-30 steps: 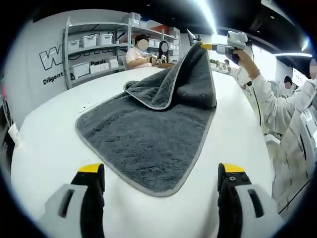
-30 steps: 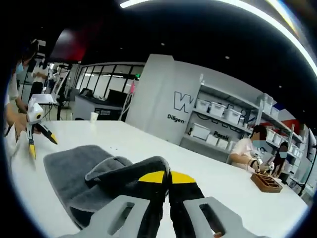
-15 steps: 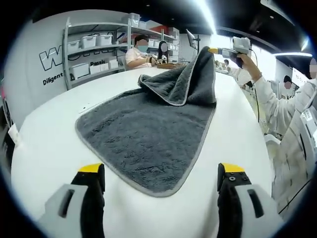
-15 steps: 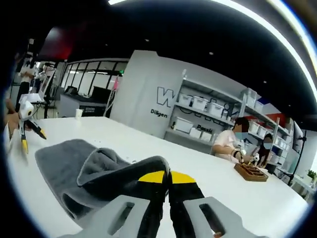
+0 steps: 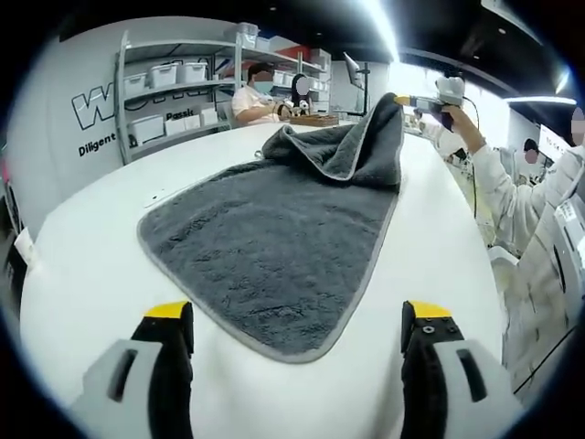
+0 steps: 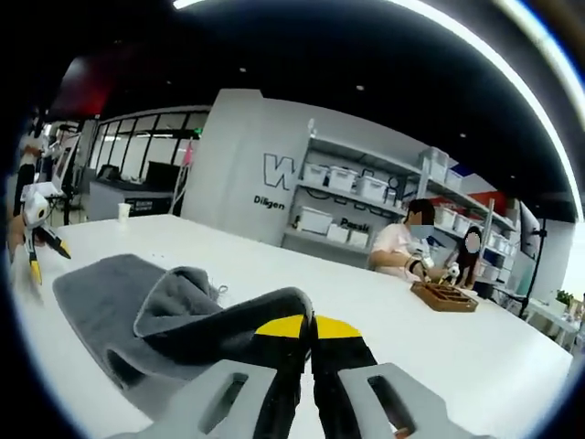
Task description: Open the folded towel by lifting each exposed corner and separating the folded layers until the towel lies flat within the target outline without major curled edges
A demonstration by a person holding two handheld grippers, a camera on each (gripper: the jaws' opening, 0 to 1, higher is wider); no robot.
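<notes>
Mostly flat — towel (image 5: 265, 247): dark grey with a pale hem, spread on the white counter (image 5: 82, 265); its far part is raised and folded back over itself.
Right tongs (image 6: 309, 329): pressed together on a towel corner, which drapes over the yellow tips; in the left gripper view they appear at the far end (image 5: 409, 101), holding that corner above the counter.
Left tongs (image 5: 297, 315): spread wide, hanging just short of the towel's near corner, gripping nothing.
Edges: the near hem lies smooth on the counter; only the far end is lifted and curled.
Open room: bare counter lies on both sides of the towel and between its near corner and the left tongs.
Writing: grey wall lettering (image 5: 96, 110) behind the shelves (image 5: 174, 87), a large "W…" and below it what seems to be "Diligent", partly hidden.
Others: a seated person (image 6: 402, 247) beside a wooden tray (image 6: 443, 296).
</notes>
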